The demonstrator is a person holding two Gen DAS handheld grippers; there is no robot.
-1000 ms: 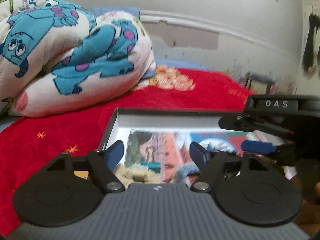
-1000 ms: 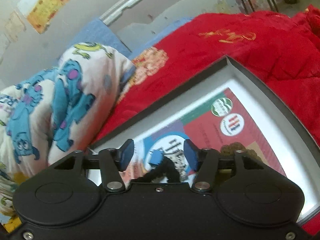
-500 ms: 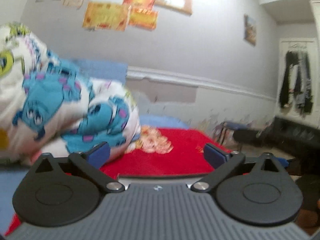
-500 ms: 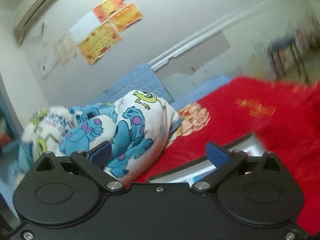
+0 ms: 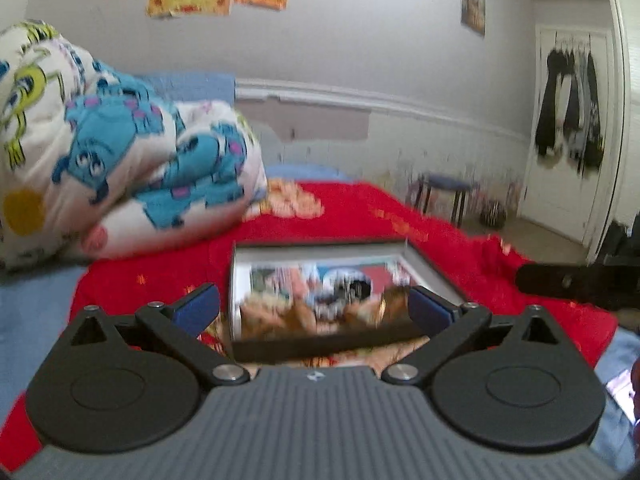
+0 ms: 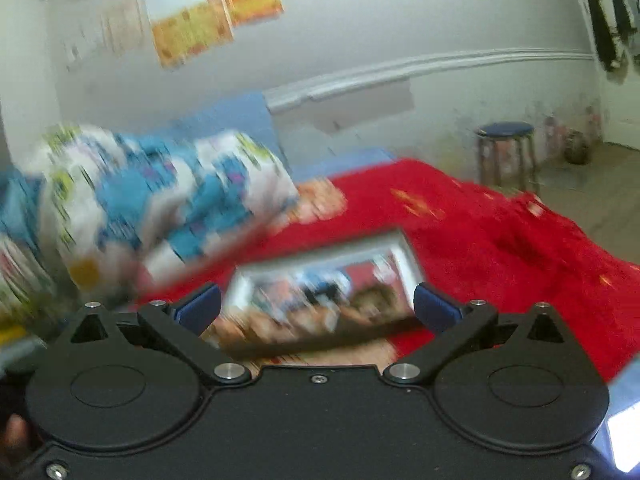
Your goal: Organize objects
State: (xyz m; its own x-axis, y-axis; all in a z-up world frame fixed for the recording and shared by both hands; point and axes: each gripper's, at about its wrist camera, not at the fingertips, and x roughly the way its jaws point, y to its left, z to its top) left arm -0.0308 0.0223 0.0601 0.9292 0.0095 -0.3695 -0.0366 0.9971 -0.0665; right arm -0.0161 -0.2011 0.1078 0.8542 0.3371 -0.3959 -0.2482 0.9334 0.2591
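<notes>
The shallow box you are sorting into is a dark-rimmed tray with a white inner wall and a colourful printed sheet on its floor; brownish and dark items lie heaped toward its near end, too blurred to name. It rests flat on the red blanket of the bed, just ahead of and below both claws. Open red blanket runs past its far rim and off to the right of it, ending at the bed's edge, beyond which stands a blue stool. To the left, the monster-print duvet is bunched up, near the box's far left corner but apart from it.

Your left claw is spread wide, holding nothing, its blue pads flanking the box's near rim in view. Your right claw is likewise spread wide and empty, hovering over the near rim.
</notes>
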